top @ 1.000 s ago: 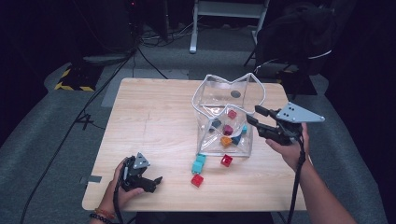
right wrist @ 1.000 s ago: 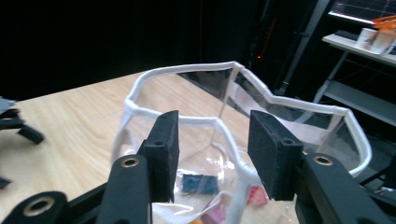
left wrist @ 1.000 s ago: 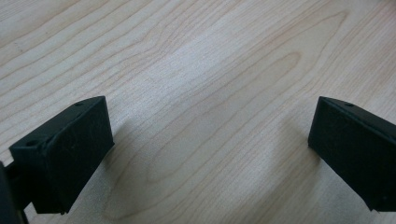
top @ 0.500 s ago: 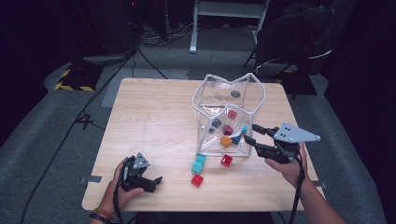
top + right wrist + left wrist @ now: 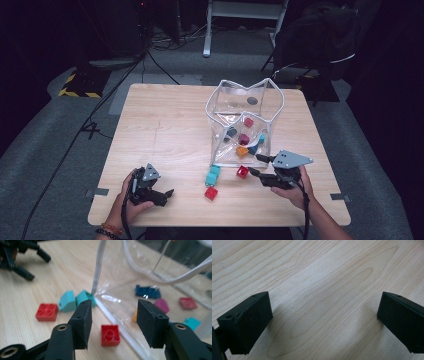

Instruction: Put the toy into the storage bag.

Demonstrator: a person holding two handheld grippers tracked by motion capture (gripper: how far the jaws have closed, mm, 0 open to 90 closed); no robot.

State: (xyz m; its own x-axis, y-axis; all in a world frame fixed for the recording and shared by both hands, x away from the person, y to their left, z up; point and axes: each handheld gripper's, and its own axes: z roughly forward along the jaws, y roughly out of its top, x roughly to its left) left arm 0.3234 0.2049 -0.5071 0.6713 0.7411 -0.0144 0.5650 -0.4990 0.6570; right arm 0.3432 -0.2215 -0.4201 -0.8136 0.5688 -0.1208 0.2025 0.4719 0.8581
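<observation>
The wooden table takes up the middle of the high view. A big clear bag with a white rim stands right of the middle, with small blocks inside. The right gripper sits low on the right, just beside the bag. Its jaws have just been opening, with nothing pinched. A small red block lies on the table just past them. The left gripper, at the lower left, is wide open over bare wood.
</observation>
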